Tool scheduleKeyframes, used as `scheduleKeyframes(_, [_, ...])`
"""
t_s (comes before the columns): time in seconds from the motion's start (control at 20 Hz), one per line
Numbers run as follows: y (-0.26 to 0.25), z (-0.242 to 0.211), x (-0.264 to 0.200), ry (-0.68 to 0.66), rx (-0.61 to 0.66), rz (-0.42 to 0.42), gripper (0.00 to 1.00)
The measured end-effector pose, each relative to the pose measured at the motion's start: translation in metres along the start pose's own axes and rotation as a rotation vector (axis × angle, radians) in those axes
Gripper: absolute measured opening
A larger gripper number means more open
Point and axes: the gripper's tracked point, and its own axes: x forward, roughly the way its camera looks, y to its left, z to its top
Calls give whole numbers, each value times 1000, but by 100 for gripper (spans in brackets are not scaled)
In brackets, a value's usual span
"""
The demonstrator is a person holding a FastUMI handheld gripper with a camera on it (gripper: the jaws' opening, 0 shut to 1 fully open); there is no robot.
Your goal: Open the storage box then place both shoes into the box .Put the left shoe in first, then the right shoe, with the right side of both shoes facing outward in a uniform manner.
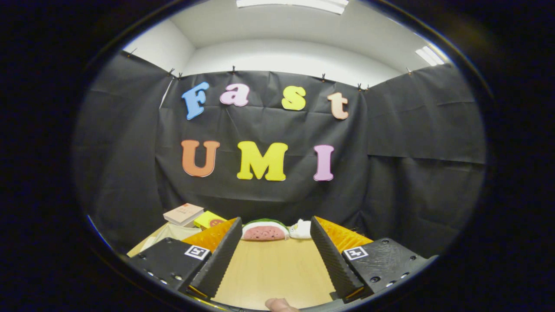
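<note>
Ahead, the hand-held gripper [275, 255] hangs spread and empty above the pale wooden worktop [273, 273]; a watermelon-slice toy [264, 230], white bundle [301, 229], tan book [184, 213] and yellow box [209, 220] line its far edge.

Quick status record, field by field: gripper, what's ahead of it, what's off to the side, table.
gripper: open, nothing between the fingers
ahead: shoe lying sole toward camera, beyond the fingertips
beside shoe: white item, unclear what
left side: book and yellow box
table: wooden top
storage box: cannot tell
</note>
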Motion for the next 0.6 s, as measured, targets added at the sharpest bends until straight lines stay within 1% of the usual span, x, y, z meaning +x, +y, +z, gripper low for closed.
scheduleKeyframes(0.3, [-2,-5,0,2,-25,2,96])
scheduleKeyframes(0.4, [-7,-10,4,11,-45,-16,96])
scheduleKeyframes(0.6, [-11,-16,5,36,-28,-23,96])
